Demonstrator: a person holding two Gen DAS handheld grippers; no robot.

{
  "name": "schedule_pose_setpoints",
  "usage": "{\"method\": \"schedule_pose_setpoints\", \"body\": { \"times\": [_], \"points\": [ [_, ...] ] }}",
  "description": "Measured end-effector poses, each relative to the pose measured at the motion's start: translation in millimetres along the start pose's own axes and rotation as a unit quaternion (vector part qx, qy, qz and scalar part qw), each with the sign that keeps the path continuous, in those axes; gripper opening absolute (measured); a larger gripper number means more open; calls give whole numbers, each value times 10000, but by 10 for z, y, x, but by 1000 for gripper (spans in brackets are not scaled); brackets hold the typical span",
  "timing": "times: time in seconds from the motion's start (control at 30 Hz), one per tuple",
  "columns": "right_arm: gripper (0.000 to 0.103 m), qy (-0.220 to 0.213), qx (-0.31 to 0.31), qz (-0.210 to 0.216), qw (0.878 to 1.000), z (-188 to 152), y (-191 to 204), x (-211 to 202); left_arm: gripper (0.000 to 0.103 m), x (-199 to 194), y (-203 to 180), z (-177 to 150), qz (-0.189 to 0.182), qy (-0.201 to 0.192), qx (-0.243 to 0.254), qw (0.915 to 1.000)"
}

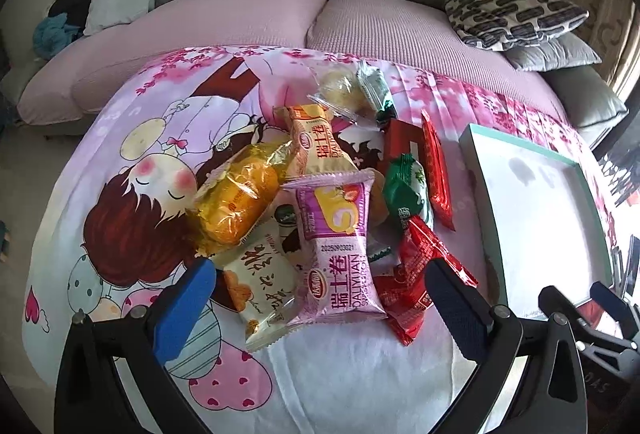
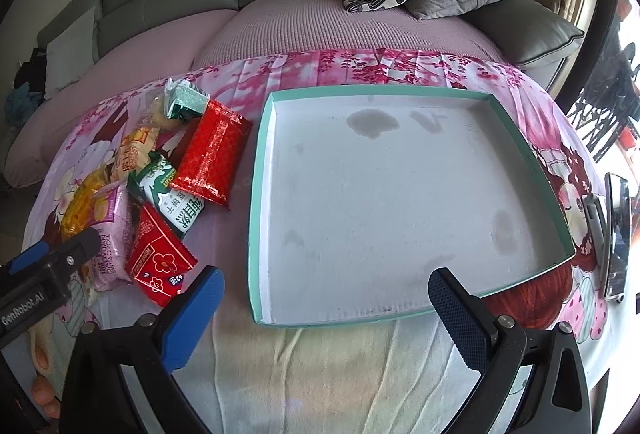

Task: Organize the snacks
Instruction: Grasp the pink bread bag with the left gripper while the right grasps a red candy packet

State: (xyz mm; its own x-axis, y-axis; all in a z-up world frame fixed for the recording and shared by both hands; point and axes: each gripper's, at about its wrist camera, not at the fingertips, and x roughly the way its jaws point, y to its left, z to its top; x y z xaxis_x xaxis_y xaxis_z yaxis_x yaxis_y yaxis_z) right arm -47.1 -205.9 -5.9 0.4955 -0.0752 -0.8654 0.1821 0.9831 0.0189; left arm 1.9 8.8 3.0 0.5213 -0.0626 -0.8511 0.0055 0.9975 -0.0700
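The left gripper (image 1: 320, 298), with its blue pads, is spread wide and holds nothing. It hovers low over the near end of the snack pile, which lies on the pink cartoon-print cloth (image 1: 132, 137). Between its 2 fingers lies the pink plastic Swiss-roll packet (image 1: 340, 250). The long axis of this packet runs away from the camera, almost along the fingers, so the jaws stand across its short width. I judge this is the good direction for a pinch. Beside it on the left are the cream paper-look cookie packet (image 1: 260, 294) and the yellow transparent cake wrapper (image 1: 236, 201). On the right is the red foil packet with flower print (image 1: 416, 274), just beside the right finger or perhaps touching it; I cannot tell which.

To the right of the pile stands the shallow square box with teal rim and white stained bottom (image 2: 276, 105), with no snack in it. It is near the flat red foil bar (image 2: 212, 157) but does not touch it.

The right gripper (image 2: 324, 294) is also released and empty. It is above the near edge of the box and points into it. The left gripper is clearly nearer to the snacks, so the first pick probably belongs to it, and after that the packet travels to the right, into the box.
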Motion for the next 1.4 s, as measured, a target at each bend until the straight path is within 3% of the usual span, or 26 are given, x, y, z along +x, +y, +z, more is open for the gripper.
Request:
{"method": "schedule_pose_setpoints", "body": {
  "times": [0.1, 0.2, 0.4, 0.57, 0.7, 1.1, 1.17, 1.4],
  "points": [
    [103, 24, -82, -13, 10000, -8, 51, 17, 103, 4, 29, 8, 155, -2, 1, 9999],
    [103, 43, -159, 41, 9999, -9, 119, 36, 103, 12, 123, 34, 83, 57, -187, 9998],
    [103, 12, -553, 476, 9973, -1, 469, 49, 103, 53, 394, 75, 215, 201, -669, 9973],
    [103, 84, -868, 990, 9913, 8, 812, 115, 103, 156, 479, 84, -89, 474, -991, 9939],
    [96, 169, -919, 1214, 9882, 15, 961, 196, 103, 227, 416, 121, -332, 616, -1010, 9924],
    [70, 733, -431, 1608, 9833, 14, 1008, 564, 79, 400, 247, 175, -497, 853, -833, 9916],
    [67, 779, -395, 1665, 9822, 8, 1019, 603, 65, 433, 221, 177, -622, 894, -812, 9907],
    [60, 813, -283, 1783, 9802, 5, 1029, 636, 42, 484, 89, 152, -665, 974, -571, 9914]
  ]
}}
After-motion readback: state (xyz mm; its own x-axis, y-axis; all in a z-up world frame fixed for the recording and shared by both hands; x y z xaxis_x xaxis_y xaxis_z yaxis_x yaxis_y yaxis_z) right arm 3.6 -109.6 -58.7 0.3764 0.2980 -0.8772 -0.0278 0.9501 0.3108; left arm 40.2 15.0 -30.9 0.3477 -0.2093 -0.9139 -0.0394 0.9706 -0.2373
